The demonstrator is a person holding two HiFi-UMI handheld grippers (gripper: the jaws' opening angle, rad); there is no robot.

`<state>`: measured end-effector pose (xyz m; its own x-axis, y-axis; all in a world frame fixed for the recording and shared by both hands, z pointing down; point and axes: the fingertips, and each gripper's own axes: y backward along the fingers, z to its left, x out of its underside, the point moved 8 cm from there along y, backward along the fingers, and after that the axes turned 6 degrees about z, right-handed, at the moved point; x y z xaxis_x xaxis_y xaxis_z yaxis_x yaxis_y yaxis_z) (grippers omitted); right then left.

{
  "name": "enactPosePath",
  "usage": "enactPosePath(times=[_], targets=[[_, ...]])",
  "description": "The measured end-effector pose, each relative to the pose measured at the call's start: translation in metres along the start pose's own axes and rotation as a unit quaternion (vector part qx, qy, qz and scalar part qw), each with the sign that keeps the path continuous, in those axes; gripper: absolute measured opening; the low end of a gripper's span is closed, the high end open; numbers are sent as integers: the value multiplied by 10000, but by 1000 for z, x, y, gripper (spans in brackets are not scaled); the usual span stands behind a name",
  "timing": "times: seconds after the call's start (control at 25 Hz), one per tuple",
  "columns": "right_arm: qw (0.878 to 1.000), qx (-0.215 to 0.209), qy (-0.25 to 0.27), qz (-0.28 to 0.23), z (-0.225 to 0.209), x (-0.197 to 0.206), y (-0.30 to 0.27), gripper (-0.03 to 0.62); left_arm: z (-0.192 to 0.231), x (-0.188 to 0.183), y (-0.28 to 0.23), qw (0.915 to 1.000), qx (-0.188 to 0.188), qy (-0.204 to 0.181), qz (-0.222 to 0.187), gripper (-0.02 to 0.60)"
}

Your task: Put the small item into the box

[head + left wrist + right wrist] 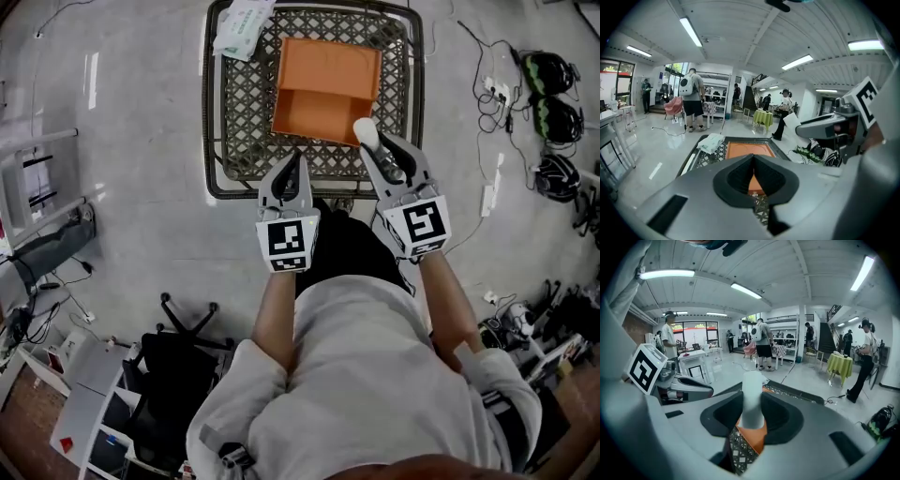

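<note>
An orange box lies open on a lattice-topped table. My right gripper is shut on a small white cylindrical item and holds it over the box's near right corner. In the right gripper view the item stands upright between the dark pads, with the orange box below it. My left gripper hovers over the table's near edge, left of the right one, shut with nothing in it. In the left gripper view its jaws meet at the tips, and the box lies ahead.
A white packet rests on the table's far left corner. Black helmets and cables lie on the floor to the right, an office chair base to the near left. Several people stand in the hall behind.
</note>
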<state>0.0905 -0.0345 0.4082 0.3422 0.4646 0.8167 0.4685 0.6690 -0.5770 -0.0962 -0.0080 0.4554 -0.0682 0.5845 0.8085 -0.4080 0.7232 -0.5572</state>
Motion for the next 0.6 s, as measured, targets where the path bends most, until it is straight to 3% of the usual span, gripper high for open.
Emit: enactPosePath(times=[0.6], targets=[[9937, -136, -96, 1106, -2, 46, -76, 121, 38, 48, -44, 9980, 53, 247, 581, 9]])
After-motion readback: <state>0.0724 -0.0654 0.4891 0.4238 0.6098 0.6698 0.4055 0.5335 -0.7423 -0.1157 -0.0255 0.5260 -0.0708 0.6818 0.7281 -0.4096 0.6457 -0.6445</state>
